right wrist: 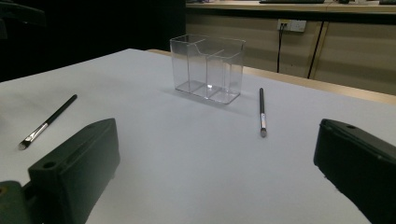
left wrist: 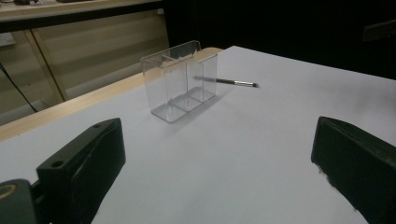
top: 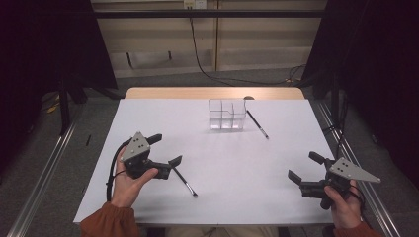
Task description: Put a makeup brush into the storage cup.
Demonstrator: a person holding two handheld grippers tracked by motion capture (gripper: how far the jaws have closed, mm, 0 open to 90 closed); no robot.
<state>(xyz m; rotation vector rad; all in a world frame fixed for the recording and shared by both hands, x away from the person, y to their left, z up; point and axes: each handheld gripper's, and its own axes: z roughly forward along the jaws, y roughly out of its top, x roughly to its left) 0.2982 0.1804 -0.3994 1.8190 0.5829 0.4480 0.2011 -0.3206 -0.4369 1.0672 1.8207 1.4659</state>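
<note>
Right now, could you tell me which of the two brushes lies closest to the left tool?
The near brush, lying just beside the left tool. The other brush lies far off, right of the clear organizer.

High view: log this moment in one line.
left tongs open, beside near brush | right tongs open, empty | far brush beside organizer

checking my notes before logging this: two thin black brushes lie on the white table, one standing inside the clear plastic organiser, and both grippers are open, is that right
Not quite. Neither thin black brush is inside the clear plastic three-compartment organiser. One brush lies flat on the white table just beside the organiser; the other brush lies near the left gripper. The high view shows this. Both the left and right gripper are open.
</note>
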